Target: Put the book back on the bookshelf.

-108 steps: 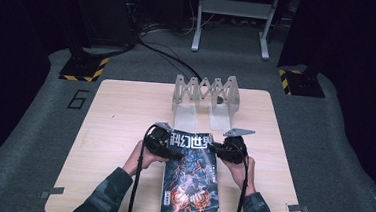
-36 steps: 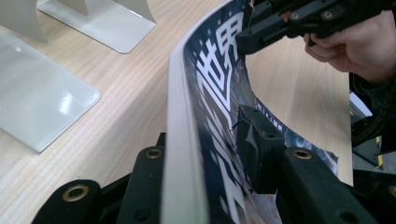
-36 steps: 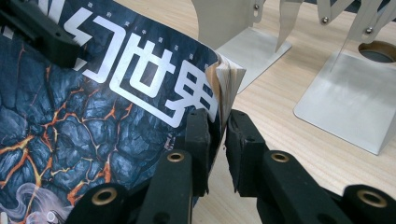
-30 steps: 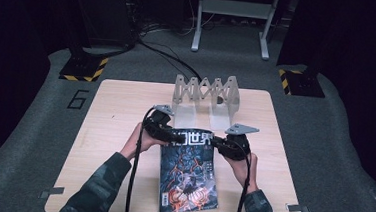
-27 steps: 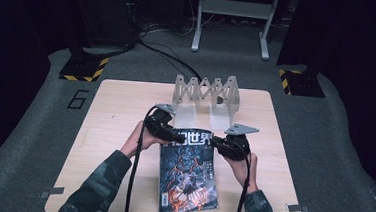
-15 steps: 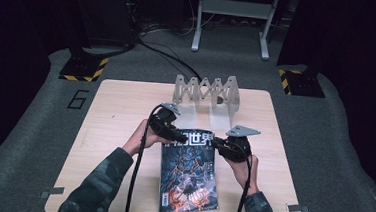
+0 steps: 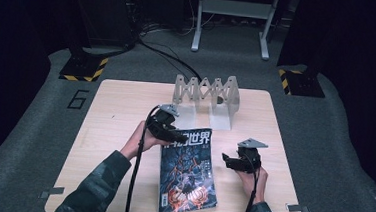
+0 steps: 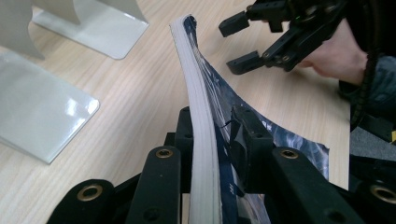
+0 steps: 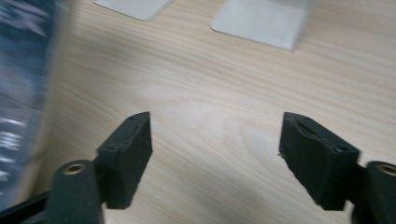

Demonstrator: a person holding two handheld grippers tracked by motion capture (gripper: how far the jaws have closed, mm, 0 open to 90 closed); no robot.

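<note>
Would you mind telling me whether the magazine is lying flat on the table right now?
Not entirely. The magazine has its far edge lifted off the table, pinched in the left gripper; its near end rests flat.

The left gripper (image 7: pixel 174 133) is clamping down, jaws just closing further — the left hand (image 7: pixel 141 139) is wrapping its body, sleeved forearm angling in from below. The right gripper (image 7: pixel 229 161) is sitting low and apart, jaws just spreading wide with nothing between them, seemingly pointing leftward.
</note>
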